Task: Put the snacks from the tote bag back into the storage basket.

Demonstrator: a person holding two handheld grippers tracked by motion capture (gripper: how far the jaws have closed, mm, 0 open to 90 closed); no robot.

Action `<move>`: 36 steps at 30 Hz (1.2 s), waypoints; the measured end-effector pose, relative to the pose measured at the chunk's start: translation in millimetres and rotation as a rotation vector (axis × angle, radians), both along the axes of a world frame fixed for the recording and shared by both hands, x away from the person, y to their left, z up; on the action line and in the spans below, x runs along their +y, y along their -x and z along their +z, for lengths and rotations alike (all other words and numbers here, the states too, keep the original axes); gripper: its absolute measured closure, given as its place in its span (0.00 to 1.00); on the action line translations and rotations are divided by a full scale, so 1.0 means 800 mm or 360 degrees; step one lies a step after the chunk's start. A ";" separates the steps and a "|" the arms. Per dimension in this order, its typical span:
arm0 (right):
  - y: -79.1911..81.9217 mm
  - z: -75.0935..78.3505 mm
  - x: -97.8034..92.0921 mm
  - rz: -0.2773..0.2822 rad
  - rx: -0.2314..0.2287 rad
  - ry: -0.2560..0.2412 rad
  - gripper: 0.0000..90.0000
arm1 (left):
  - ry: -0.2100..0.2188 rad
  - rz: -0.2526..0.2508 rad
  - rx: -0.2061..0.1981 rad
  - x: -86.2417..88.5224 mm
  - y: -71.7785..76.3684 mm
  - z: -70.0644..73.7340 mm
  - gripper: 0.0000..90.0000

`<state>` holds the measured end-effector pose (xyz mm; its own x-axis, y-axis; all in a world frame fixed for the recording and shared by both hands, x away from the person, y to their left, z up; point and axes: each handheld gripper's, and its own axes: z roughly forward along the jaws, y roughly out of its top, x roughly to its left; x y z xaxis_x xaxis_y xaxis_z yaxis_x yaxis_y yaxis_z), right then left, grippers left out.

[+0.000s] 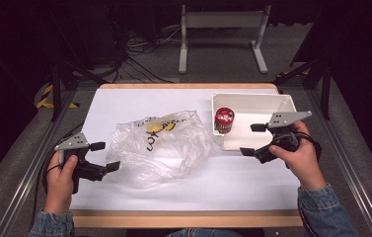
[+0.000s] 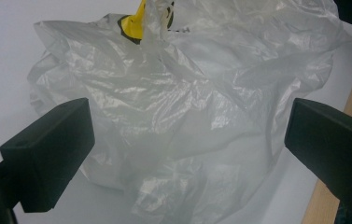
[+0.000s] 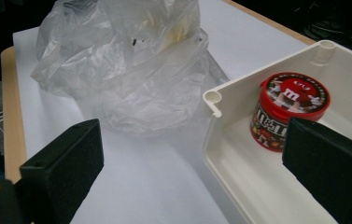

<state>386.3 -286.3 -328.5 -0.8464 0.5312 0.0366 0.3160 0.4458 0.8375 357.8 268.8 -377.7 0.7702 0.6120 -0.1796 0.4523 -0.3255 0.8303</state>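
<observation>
A crumpled clear plastic bag with yellow and black print lies mid-table, also seen close up as the bag and the bag. A red candy tub stands upright in the left end of a white bin; the tub sits near the bin's corner. My left gripper is open just left of the bag, its jaws wide apart and empty. My right gripper is open at the bin's front wall, right of the tub, holding nothing.
The white tabletop has a wooden edge along the front. Metal rails run down both sides. A grey stand and cables lie on the floor beyond the table.
</observation>
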 end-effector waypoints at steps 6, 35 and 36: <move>0.011 -0.022 0.002 0.0030 -0.0064 -0.0048 0.01 | 0.0000 0.0014 -0.0020 0.004 0.002 -0.009 0.03; 0.000 -0.107 0.001 -0.0118 -0.0130 -0.0110 0.00 | 0.0008 -0.0080 0.0032 0.013 -0.013 -0.060 0.04; 0.000 -0.108 0.000 -0.0120 -0.0125 -0.0114 0.00 | 0.0000 -0.0077 0.0018 0.013 -0.014 -0.061 0.04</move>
<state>386.1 -286.0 -414.8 -0.8059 0.5919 0.0121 0.2786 0.3611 0.8899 368.9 279.0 -426.1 0.7968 0.5740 -0.1887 0.4456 -0.3472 0.8252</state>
